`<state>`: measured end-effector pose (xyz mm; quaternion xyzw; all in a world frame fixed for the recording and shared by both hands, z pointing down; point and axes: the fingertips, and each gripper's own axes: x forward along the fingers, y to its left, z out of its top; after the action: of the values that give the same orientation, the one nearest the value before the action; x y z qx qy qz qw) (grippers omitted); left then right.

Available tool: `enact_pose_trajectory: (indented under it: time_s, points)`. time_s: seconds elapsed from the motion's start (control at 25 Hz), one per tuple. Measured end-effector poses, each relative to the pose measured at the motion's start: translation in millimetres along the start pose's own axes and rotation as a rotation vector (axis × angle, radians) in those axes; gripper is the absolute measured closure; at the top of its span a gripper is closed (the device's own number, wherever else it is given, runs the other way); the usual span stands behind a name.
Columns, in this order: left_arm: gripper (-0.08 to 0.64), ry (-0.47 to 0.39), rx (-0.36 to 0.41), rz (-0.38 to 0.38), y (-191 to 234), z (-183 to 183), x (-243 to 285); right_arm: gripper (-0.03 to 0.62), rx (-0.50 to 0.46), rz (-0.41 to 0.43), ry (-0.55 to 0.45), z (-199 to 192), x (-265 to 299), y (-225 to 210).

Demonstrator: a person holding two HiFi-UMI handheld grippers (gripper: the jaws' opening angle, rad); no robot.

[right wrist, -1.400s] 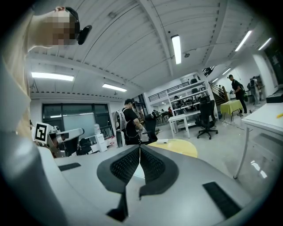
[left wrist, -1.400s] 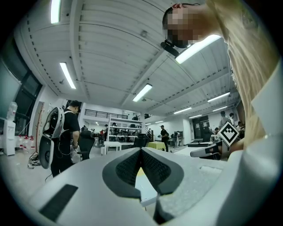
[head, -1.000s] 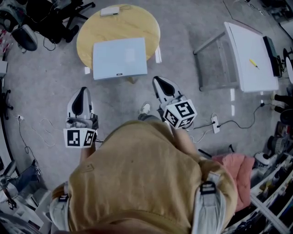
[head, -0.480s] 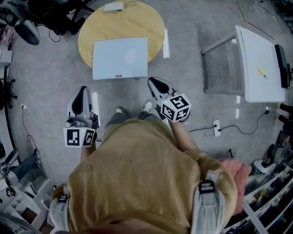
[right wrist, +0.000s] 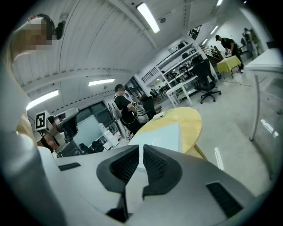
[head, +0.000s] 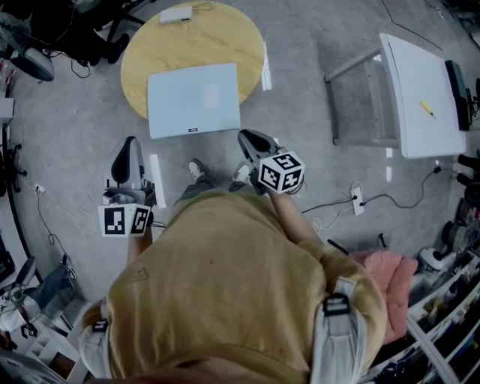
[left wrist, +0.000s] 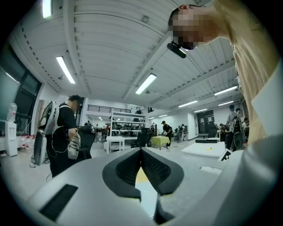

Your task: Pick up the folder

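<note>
Your left gripper [head: 126, 156] and right gripper [head: 251, 139] both had their fingers pressed together on nothing, short of the pale folder [head: 193, 100] lying flat on the round table [head: 225, 37], its near edge overhanging. Arriving closed, you'd likely have shoved it across the wood (or tipped it off). Its small dark edge label was unreadable.

Open floor [head: 300, 105] lies between me and the round bench [head: 217, 41]; bare wood flanks the overhanging folder [head: 193, 100]; a white box [head: 176, 15] sits far-side.
</note>
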<state>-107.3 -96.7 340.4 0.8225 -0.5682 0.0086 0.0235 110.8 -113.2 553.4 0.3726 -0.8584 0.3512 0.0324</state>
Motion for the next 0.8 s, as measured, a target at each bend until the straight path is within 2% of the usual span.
enact_pose_trajectory:
  time_s: [0.16, 0.2, 0.24, 0.48, 0.68, 0.8]
  points:
    - [0.557, 0.005, -0.044, -0.027, 6, 0, 10, 0.580, 0.187, -0.008, -0.038, -11, 3, -15]
    - [0.557, 0.013, -0.044, -0.029, 8, -1, 10, 0.536, 0.221, -0.007, -0.041, -15, 5, -17]
    - [0.557, 0.020, -0.048, -0.029, 10, -4, 10, 0.492, 0.244, -0.008, -0.039, -18, 8, -20]
    - [0.557, 0.054, -0.050, -0.022, 26, -9, 10, 0.469, 0.342, -0.024, -0.025, -39, 22, -33]
    - [0.557, 0.073, -0.041, -0.017, 39, -9, 13, 0.363, 0.551, 0.004, -0.062, -55, 39, -55]
    - [0.557, 0.093, -0.041, -0.011, 45, -13, 12, 0.313, 0.648, -0.019, -0.061, -74, 43, -75]
